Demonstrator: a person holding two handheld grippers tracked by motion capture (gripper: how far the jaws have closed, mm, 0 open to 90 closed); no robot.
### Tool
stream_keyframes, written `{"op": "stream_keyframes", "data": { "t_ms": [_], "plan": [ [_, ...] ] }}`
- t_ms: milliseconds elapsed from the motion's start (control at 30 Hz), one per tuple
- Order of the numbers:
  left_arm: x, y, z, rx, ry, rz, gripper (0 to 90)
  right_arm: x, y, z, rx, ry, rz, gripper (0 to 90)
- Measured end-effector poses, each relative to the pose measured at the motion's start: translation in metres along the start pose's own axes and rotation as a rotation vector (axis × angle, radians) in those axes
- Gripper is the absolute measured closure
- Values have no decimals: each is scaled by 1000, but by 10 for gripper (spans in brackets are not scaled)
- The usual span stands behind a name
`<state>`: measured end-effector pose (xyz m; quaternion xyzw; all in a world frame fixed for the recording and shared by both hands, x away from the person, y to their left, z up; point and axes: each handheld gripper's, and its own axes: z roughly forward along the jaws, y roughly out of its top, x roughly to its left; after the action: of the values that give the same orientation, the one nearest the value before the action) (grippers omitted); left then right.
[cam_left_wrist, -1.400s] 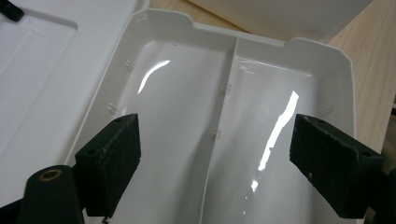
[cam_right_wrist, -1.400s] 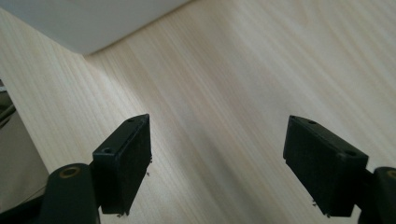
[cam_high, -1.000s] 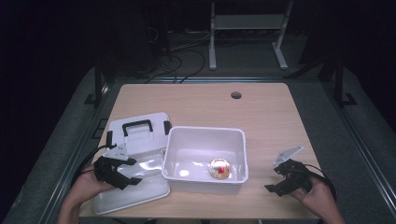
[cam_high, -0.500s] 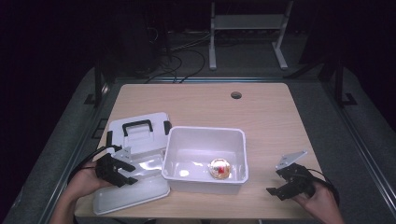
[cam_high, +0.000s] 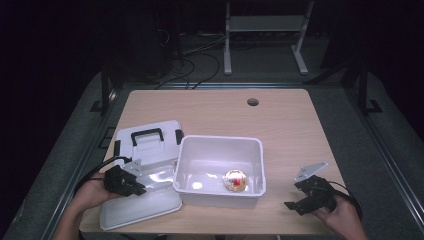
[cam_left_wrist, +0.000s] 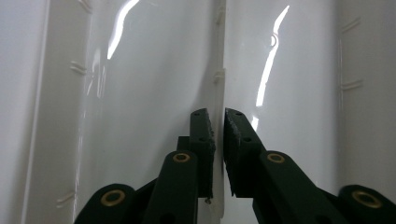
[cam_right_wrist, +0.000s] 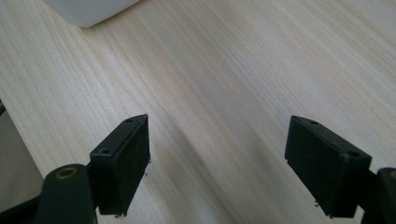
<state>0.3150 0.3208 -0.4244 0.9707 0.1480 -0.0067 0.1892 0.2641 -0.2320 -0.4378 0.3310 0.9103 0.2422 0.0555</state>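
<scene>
A white plastic lid (cam_high: 142, 209) with a black handle (cam_high: 147, 135) lies flat on the table, left of a white bin (cam_high: 220, 142). In the bin rests a clear ball (cam_high: 235, 181) with red and yellow inside. My left gripper (cam_high: 131, 183) is over the lid's middle. Its jaws have just been closing, and the left gripper view has them (cam_left_wrist: 219, 117) pinched on a thin upright ridge (cam_left_wrist: 220, 70) of the lid (cam_left_wrist: 140, 70). Right of the bin, my right gripper (cam_high: 303, 198) is low over bare wood, jaws wide apart (cam_right_wrist: 219, 128) with nothing between them.
The wooden table (cam_high: 280, 125) has a round cable hole (cam_high: 253, 102) at the back. The bin's corner (cam_right_wrist: 88, 11) lies ahead of the right gripper. Dark floor, cables and a metal stand (cam_high: 262, 30) lie beyond the table.
The left gripper's jaws have drawn together on the lid's ridge, and the hand shifted only slightly. The right gripper stayed where it was.
</scene>
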Motion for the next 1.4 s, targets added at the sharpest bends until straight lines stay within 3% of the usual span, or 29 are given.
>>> {"op": "stream_keyframes", "data": {
  "t_ms": [200, 567, 800, 1067, 1233, 1400],
  "plan": [
    [0, 1, 1, 12, -9, 22, 890, 0, 0, 0, -2, 2, -3, 217],
    [-3, 1, -5, 43, 1, 43, 895, 1, 0, -1, -13, 1, -2, 214],
    [-6, -8, -27, 32, 24, 22, 894, 0, -2, 0, -13, 5, 5, 205],
    [-3, -17, -64, 8, 40, 14, 894, 1, -1, 0, -17, -9, 3, 203],
    [-2, -8, -91, -9, 56, 24, 894, 1, 0, 0, -18, -8, 5, 199],
    [-1, 3, -106, -15, 72, 39, 894, 1, 0, -1, -22, -9, 6, 194]
  ]
}}
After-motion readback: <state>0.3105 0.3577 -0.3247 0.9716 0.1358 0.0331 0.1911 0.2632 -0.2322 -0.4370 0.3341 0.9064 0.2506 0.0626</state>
